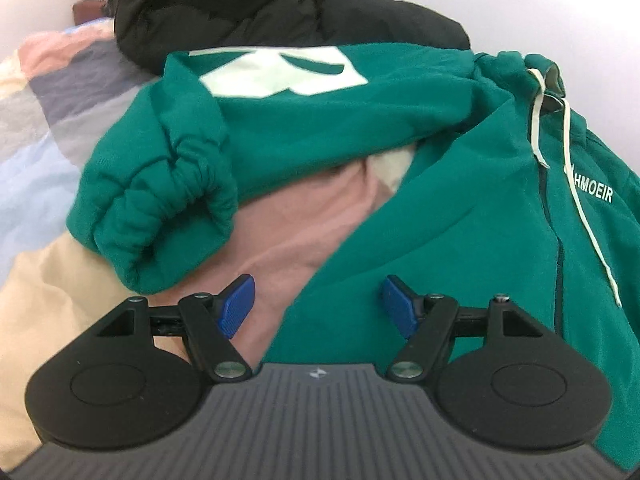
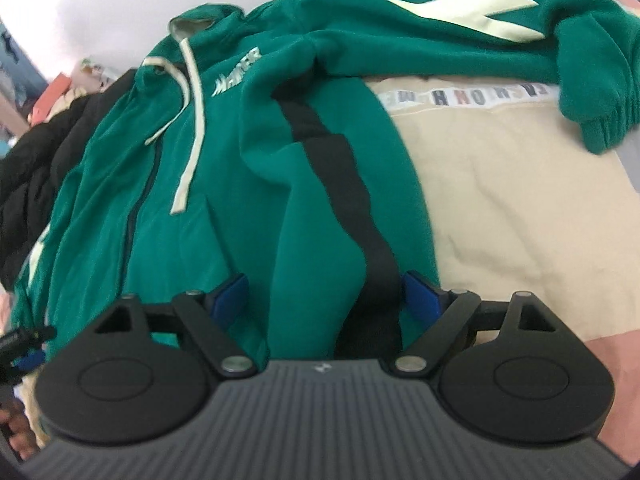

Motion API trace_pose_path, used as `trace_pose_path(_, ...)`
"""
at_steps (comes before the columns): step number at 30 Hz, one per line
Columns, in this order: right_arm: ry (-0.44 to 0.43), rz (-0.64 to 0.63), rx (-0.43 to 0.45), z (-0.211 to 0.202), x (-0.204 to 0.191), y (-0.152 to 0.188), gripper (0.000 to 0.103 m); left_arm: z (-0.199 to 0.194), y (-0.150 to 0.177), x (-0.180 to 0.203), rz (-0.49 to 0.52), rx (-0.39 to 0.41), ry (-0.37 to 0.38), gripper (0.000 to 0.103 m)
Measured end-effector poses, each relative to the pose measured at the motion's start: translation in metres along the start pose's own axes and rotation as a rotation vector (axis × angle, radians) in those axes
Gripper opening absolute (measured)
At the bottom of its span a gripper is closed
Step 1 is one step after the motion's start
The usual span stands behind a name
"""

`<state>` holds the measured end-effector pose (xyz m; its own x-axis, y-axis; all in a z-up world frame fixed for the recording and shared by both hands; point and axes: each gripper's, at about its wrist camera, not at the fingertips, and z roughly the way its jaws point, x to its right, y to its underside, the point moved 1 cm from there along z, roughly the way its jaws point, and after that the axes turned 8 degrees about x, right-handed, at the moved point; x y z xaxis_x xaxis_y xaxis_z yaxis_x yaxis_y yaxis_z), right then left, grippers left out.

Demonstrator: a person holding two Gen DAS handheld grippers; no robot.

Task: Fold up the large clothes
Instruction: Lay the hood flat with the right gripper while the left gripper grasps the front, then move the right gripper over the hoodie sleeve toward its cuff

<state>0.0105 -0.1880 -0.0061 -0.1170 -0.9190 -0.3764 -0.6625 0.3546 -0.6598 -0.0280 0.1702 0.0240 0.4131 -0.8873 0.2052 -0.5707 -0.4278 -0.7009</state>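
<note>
Left wrist view: your left gripper (image 1: 318,304) hovers with fingers spread and empty over the hoodie (image 1: 460,208), lying unfolded on the bed (image 1: 48,280).

Right wrist view: your right gripper (image 2: 326,294) has fingers spread, straddling the hem without pinching it. Folding is barely started.

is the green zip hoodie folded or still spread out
Spread out, not folded: the green zip hoodie lies open-fronted on the bedding, one sleeve flung sideways.

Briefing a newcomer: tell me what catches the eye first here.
A green hoodie sprawls across the middle of a pastel patchwork bedspread, one sleeve flung out with a big pale mark. Behind it lies a black jacket. Both grippers, left and right, hover with jaws open at the hoodie's near edge.
</note>
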Motion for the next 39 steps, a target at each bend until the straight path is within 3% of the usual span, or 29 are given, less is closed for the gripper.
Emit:
trace_pose_path(3,-0.012,-0.056,0.000,-0.004,-0.008,0.004,0.086,0.001,0.001,-0.002,-0.024,-0.007,0.025,0.074)
trace_pose_path(5,-0.003,-0.119,-0.010,-0.003,-0.014,0.007,0.084,0.001,0.003,-0.008,-0.092,-0.030,0.092,0.073)
trace_pose_path(8,0.033,-0.200,-0.007,-0.003,-0.021,0.014,0.056,-0.006,0.006,-0.008,-0.097,-0.038,0.107,0.061)
trace_pose_path(9,0.037,-0.209,-0.005,-0.005,-0.023,0.014,0.038,-0.008,0.008,-0.008,-0.100,-0.042,0.117,0.053)
trace_pose_path(10,0.034,-0.202,-0.001,-0.007,-0.022,0.013,0.029,-0.010,0.008,-0.009,-0.111,-0.050,0.134,0.043)
trace_pose_path(13,0.017,-0.145,0.040,-0.022,-0.016,0.005,0.012,-0.023,0.010,-0.009,-0.122,-0.045,0.181,0.020)
trace_pose_path(15,0.002,-0.108,0.084,-0.037,-0.012,-0.001,0.011,-0.035,0.008,-0.012,-0.152,-0.028,0.236,0.017)
trace_pose_path(19,0.006,-0.028,0.143,-0.062,0.003,-0.009,0.010,-0.065,0.013,-0.013,-0.170,-0.021,0.318,0.015)
trace_pose_path(24,0.088,0.050,0.079,-0.053,0.024,-0.006,0.011,-0.066,0.020,0.001,-0.082,-0.056,0.256,0.015)
trace_pose_path(26,0.094,0.076,0.033,-0.043,0.030,-0.002,0.012,-0.062,0.023,0.004,-0.053,-0.061,0.235,0.016)
trace_pose_path(29,0.086,0.082,0.039,-0.044,0.029,-0.001,0.018,-0.062,0.023,0.004,-0.050,-0.045,0.237,0.021)
trace_pose_path(31,0.101,0.069,0.052,-0.046,0.026,0.000,0.031,-0.065,0.021,0.001,-0.057,-0.034,0.221,0.045)
trace_pose_path(32,0.109,0.063,0.063,-0.049,0.024,0.000,0.037,-0.068,0.019,0.000,-0.056,-0.014,0.213,0.052)
trace_pose_path(33,0.112,0.057,0.078,-0.052,0.023,-0.001,0.054,-0.072,0.017,0.000,-0.053,0.011,0.210,0.060)
trace_pose_path(34,0.112,0.051,0.101,-0.055,0.022,-0.002,0.068,-0.078,0.015,0.001,-0.047,0.040,0.208,0.063)
trace_pose_path(39,0.100,-0.013,0.246,-0.072,0.010,-0.011,0.071,-0.101,0.002,0.017,-0.004,0.189,0.251,0.064)
